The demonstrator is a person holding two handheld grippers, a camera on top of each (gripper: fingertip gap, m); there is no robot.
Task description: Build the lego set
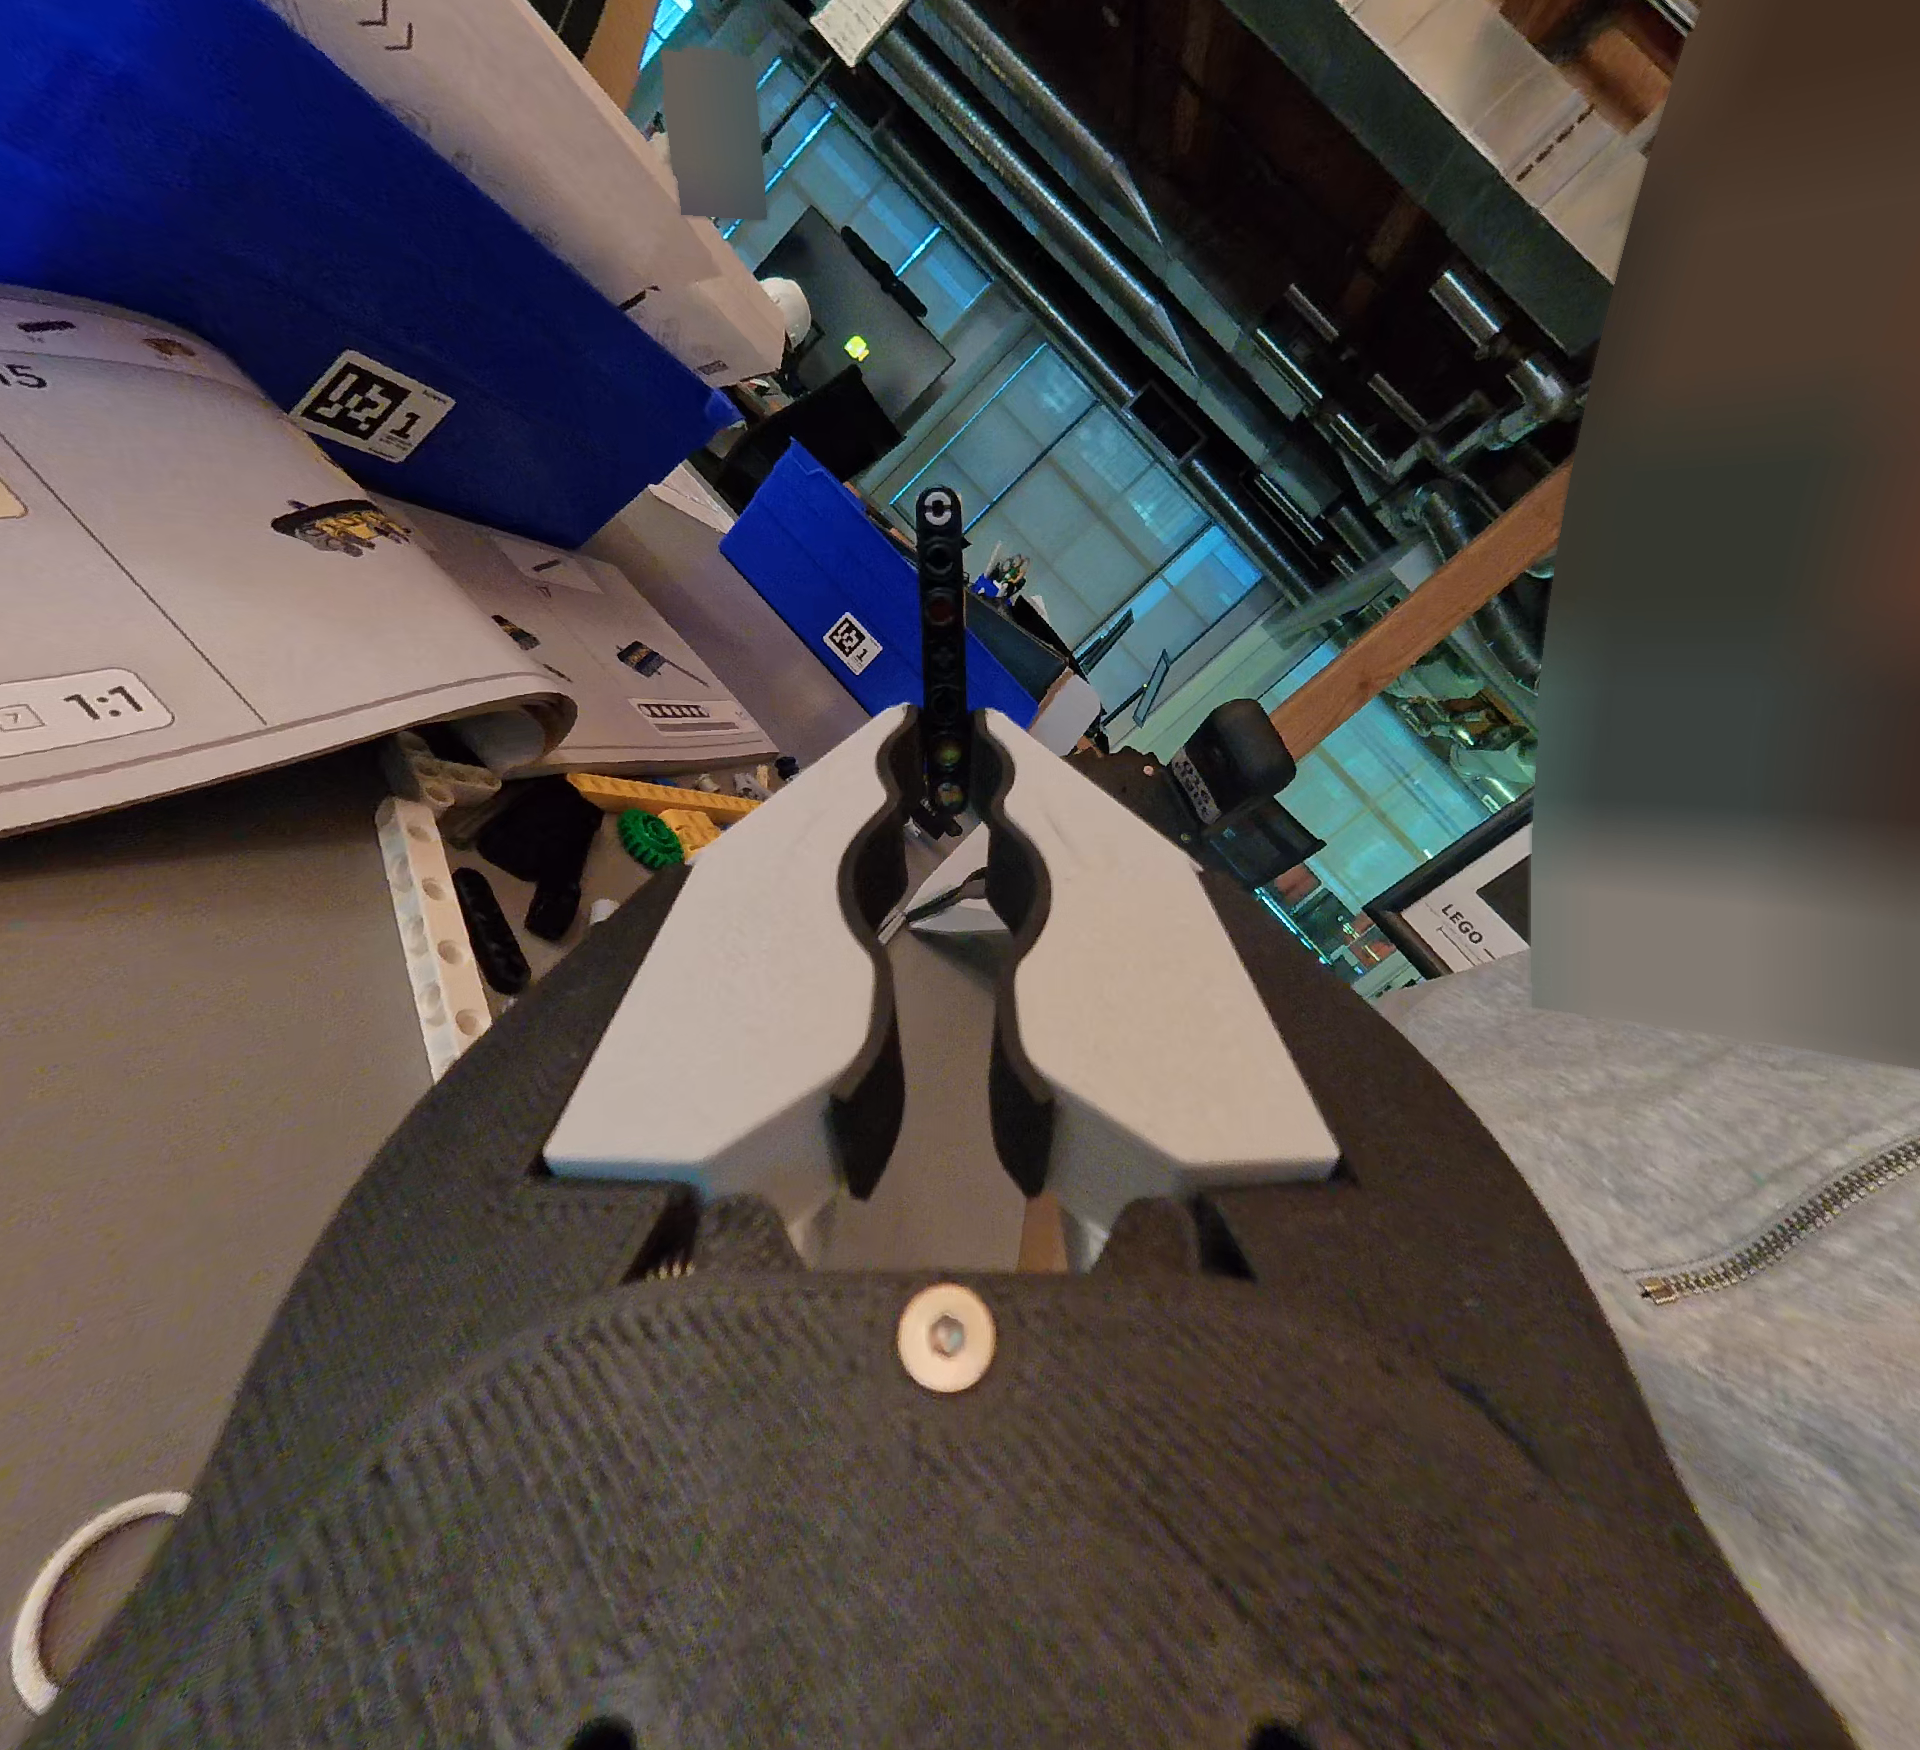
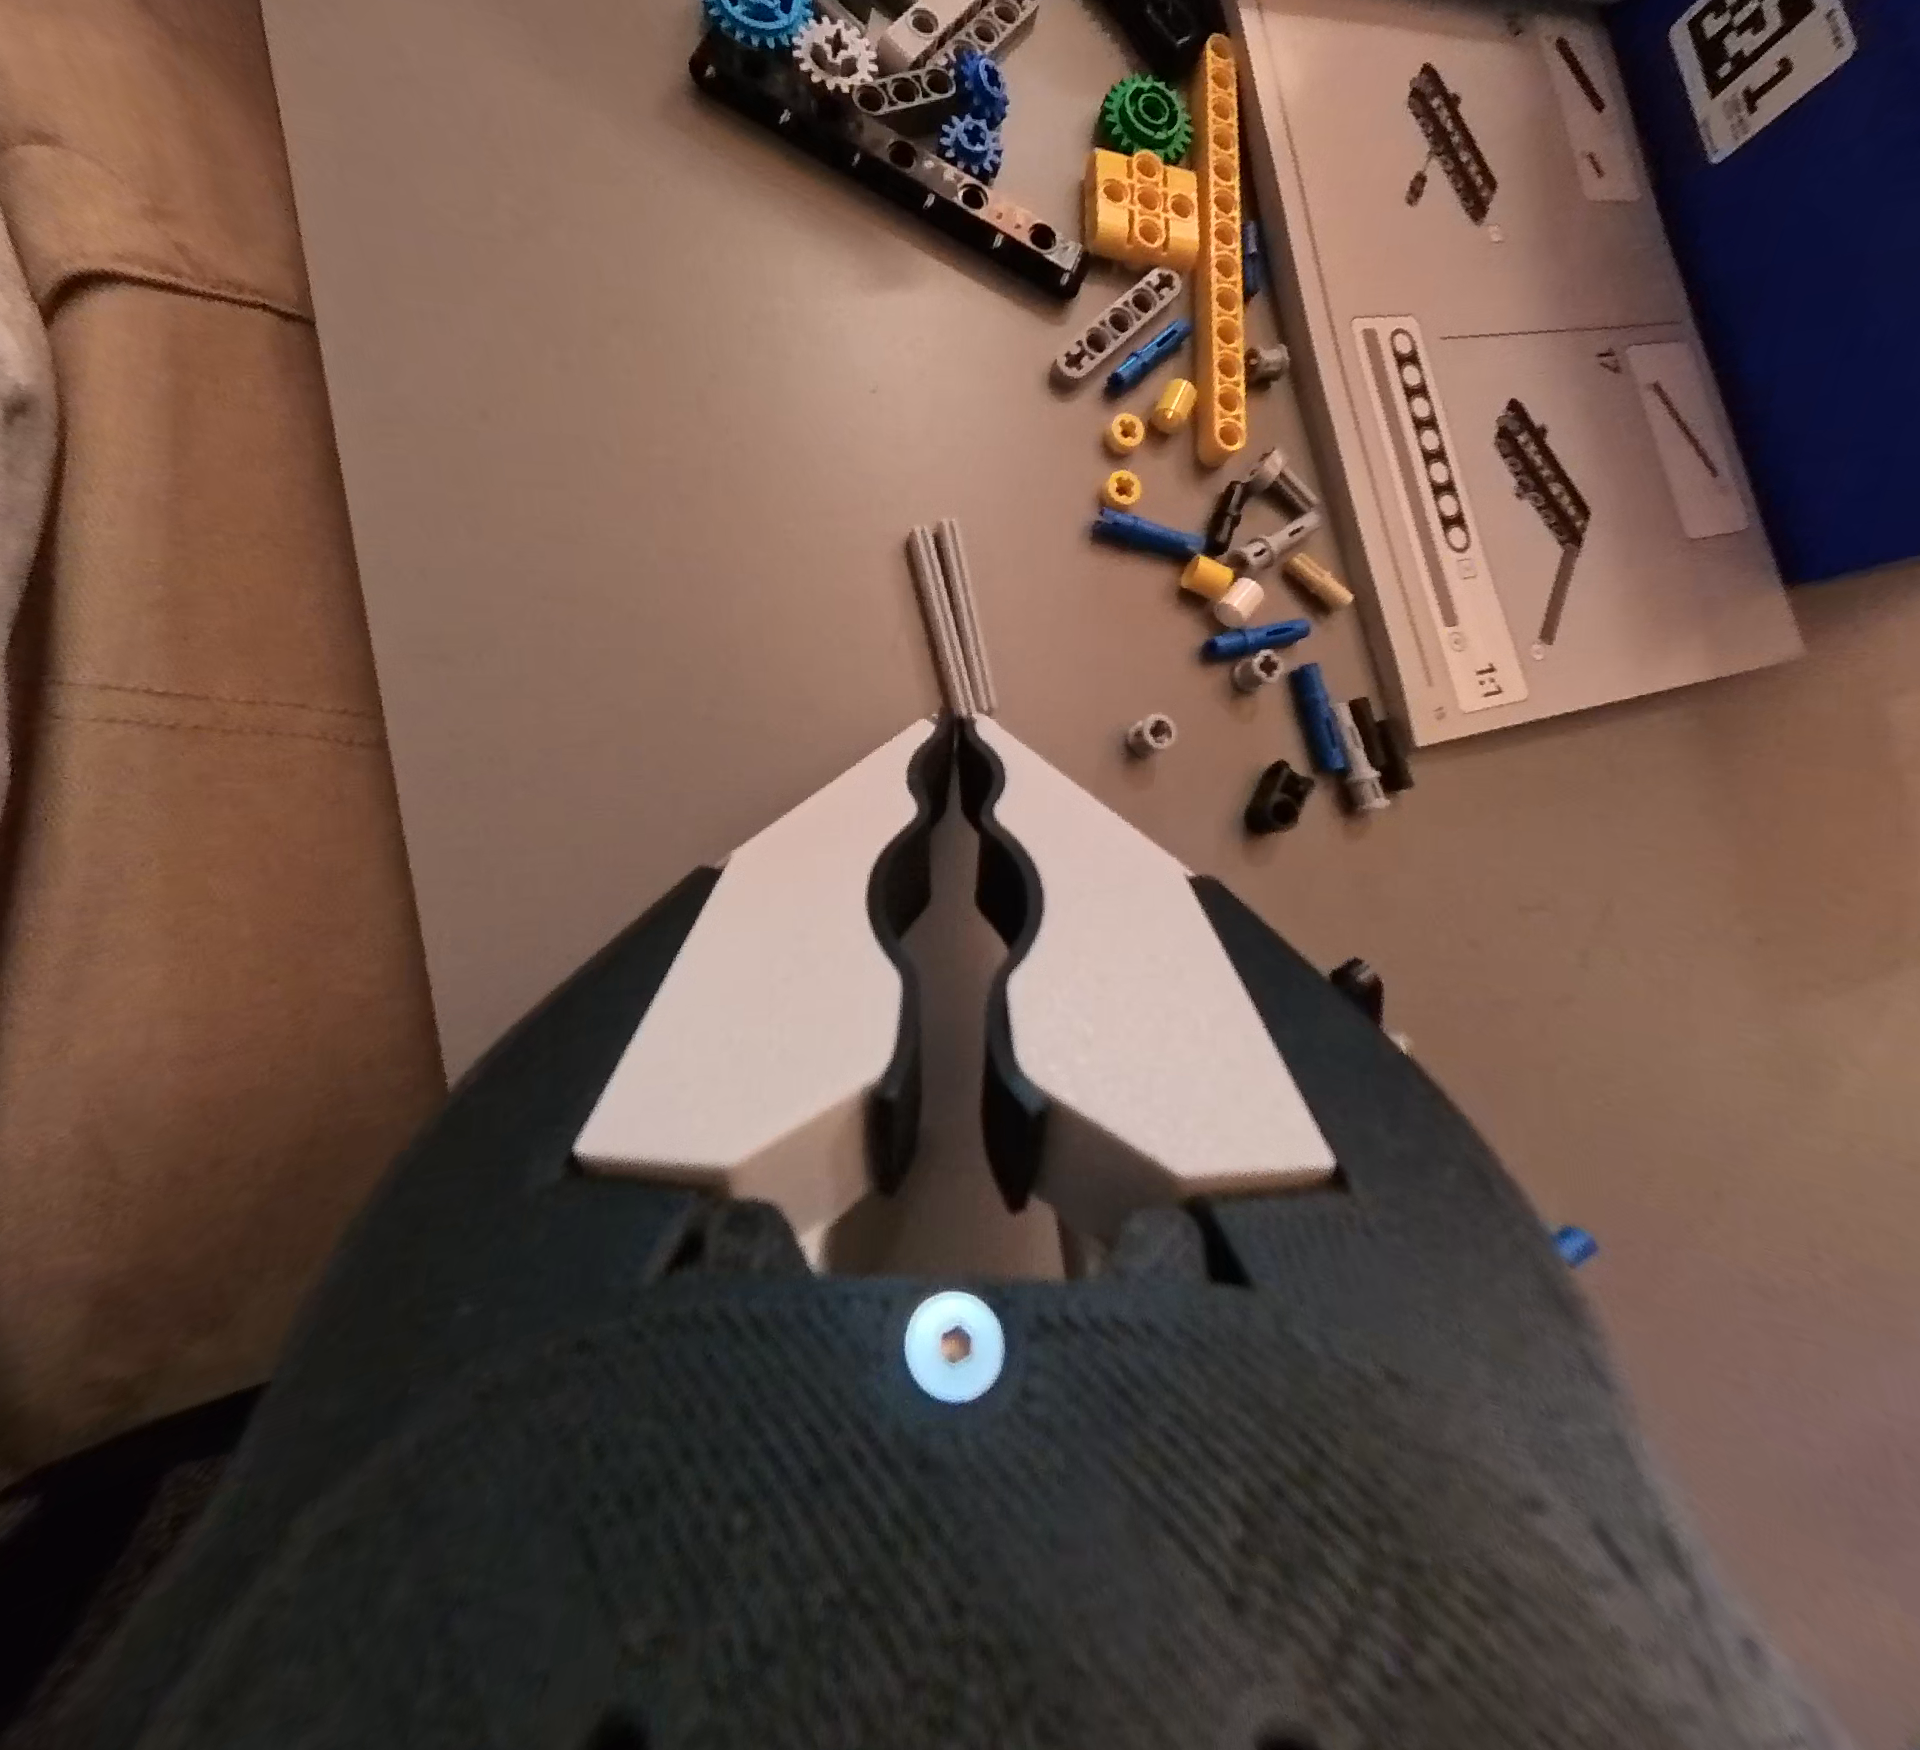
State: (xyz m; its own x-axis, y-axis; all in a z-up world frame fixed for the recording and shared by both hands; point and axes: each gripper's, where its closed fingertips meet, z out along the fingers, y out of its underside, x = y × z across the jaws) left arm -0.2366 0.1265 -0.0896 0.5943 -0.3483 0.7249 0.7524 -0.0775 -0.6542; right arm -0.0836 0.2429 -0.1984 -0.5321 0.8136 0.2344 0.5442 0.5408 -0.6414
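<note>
My left gripper is shut on the lower end of a long black beam with holes, and holds it upright, lifted off the table. My right gripper is shut, with its pads meeting at the tips. Two thin grey axles lie side by side on the grey table just past its fingertips. Their near ends are at the tips. Loose parts lie beyond: a long yellow beam, a yellow block, a green gear, a long black beam, blue gears and blue pins.
The open instruction booklet lies to the right of the parts, against a blue bin. In the left wrist view the booklet, blue bins and a white beam lie to the left, and a person's grey zipped sleeve to the right. Some 25 cm of space lies between my two pairs of fingers. From the right gripper's tips to the yellow block is close to 12 cm.
</note>
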